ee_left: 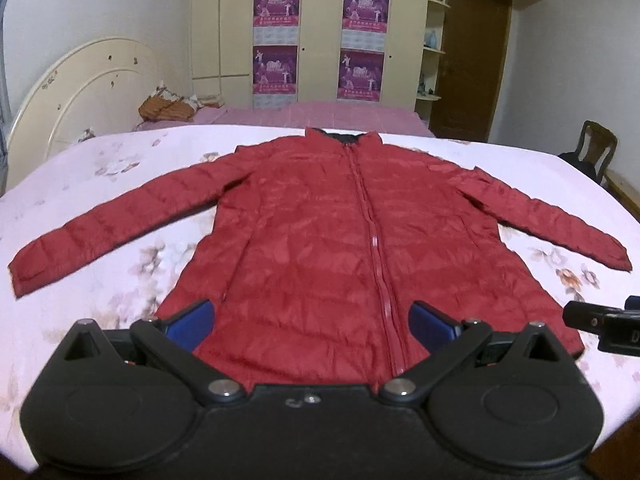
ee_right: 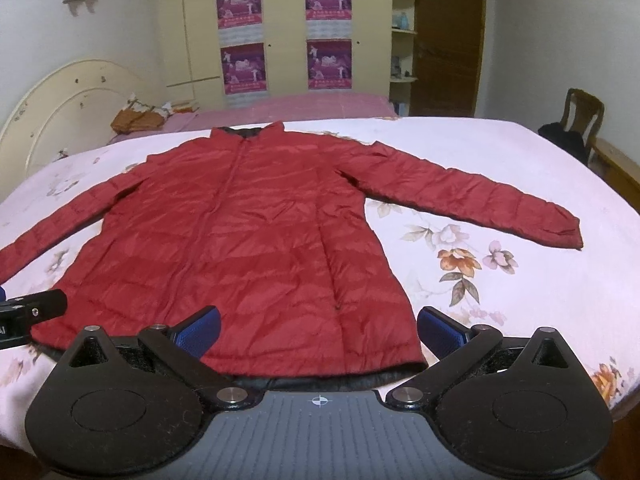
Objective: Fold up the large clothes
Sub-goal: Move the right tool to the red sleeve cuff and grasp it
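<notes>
A red quilted jacket lies flat and zipped on a floral bedsheet, both sleeves spread out to the sides. It also shows in the right wrist view. My left gripper is open, hovering over the hem near the zipper. My right gripper is open over the hem's right part, its right finger past the jacket's corner. Neither holds anything. The right gripper's tip shows at the right edge of the left wrist view.
The bed has a cream headboard at the left and a pink blanket behind the jacket. An orange bundle lies near the headboard. A wardrobe with posters, a brown door and a wooden chair stand beyond.
</notes>
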Demonstrator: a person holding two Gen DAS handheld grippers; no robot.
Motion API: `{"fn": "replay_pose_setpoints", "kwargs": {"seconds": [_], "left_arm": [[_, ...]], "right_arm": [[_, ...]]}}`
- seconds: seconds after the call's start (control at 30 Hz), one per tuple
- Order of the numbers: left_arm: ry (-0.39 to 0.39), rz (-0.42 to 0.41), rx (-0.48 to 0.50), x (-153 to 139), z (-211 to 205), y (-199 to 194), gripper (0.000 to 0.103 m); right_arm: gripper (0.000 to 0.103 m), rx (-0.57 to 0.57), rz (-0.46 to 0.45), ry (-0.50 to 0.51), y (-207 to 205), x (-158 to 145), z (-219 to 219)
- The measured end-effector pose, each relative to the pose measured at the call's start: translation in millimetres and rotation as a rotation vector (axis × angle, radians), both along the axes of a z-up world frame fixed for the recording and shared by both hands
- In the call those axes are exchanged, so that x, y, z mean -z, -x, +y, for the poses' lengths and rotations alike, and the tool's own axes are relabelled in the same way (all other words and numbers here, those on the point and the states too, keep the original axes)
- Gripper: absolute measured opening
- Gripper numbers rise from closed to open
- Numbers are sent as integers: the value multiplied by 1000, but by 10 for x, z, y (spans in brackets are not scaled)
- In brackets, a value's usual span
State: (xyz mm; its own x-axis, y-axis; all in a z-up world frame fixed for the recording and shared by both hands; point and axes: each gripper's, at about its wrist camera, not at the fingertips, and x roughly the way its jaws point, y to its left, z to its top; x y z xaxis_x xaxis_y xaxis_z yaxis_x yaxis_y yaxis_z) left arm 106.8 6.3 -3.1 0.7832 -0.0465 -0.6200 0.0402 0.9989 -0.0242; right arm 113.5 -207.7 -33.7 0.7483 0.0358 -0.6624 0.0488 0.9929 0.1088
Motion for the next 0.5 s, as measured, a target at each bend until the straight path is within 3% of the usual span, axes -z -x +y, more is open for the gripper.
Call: {"fn": "replay_pose_setpoints", "kwargs": {"seconds": [0.3, 0.5], "left_arm": [[10, 58, 50, 153, -20, -660, 103], [79, 21, 62, 219, 14, -971, 103]], "right_arm": [[103, 73, 6, -11, -606, 78, -150], [103, 146, 30, -42, -973, 198, -368]]}}
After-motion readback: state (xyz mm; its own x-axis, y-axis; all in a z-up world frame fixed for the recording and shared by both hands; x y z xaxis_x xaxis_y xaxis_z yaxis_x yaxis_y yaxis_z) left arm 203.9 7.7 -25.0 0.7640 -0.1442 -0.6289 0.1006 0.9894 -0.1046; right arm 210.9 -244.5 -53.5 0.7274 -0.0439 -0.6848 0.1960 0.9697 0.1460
